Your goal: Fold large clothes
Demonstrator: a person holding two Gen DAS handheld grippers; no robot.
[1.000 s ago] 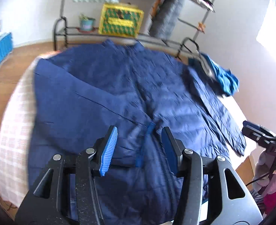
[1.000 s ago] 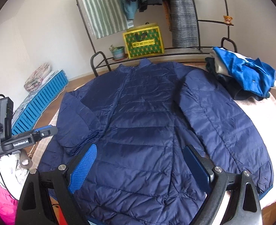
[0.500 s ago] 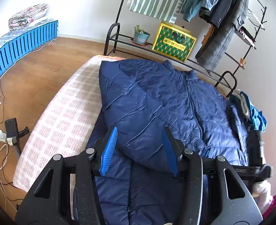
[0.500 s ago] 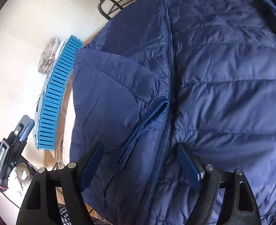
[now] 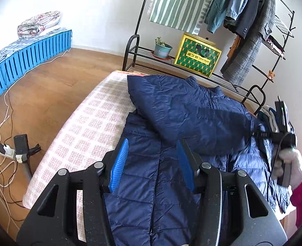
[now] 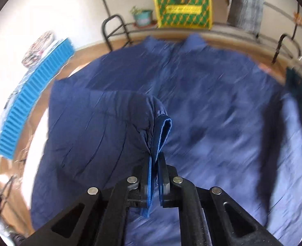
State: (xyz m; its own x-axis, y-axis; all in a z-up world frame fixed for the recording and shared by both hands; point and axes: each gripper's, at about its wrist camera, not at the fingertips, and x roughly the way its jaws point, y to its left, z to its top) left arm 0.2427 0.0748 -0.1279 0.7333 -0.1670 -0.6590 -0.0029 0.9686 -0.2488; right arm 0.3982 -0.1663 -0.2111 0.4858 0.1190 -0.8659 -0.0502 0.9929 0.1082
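The bed (image 5: 85, 123), covered in a pink-and-white checked sheet, fills the middle of the room on a wooden floor (image 5: 48, 86). Behind it stands a black metal clothes rack (image 5: 138, 41) carrying a striped green-and-white cloth (image 5: 179, 4), several hanging coats (image 5: 251, 37), a green-and-yellow patterned box (image 5: 198, 60) and a small potted plant (image 5: 162, 48) on its lower shelf. Along the left wall runs a blue slatted frame (image 5: 25, 55) with a floral bundle (image 5: 38, 24) on top.

The navy quilted jacket (image 5: 171, 184) lies spread on the bed, front up, zip running down the centre, collar toward the rack. One sleeve (image 5: 192, 114) is folded across the chest, lying on top of the body panel. In the right wrist view the jacket (image 6: 212, 106) covers most of the frame; the picture is blurred.

A small heap of other clothing (image 5: 271, 116) sits at the far right edge of the bed.

The left gripper (image 5: 152, 162) hovers above the lower front of the jacket, jaws about half apart, nothing between them.

The right gripper (image 6: 155, 176) is clamped on the cuff (image 6: 163, 135) of the folded sleeve, the fabric bunched and pinched between the blue pads, cuff edge standing up from the jaws.

A power strip with cables (image 5: 5, 151) lies on the floor at the left.
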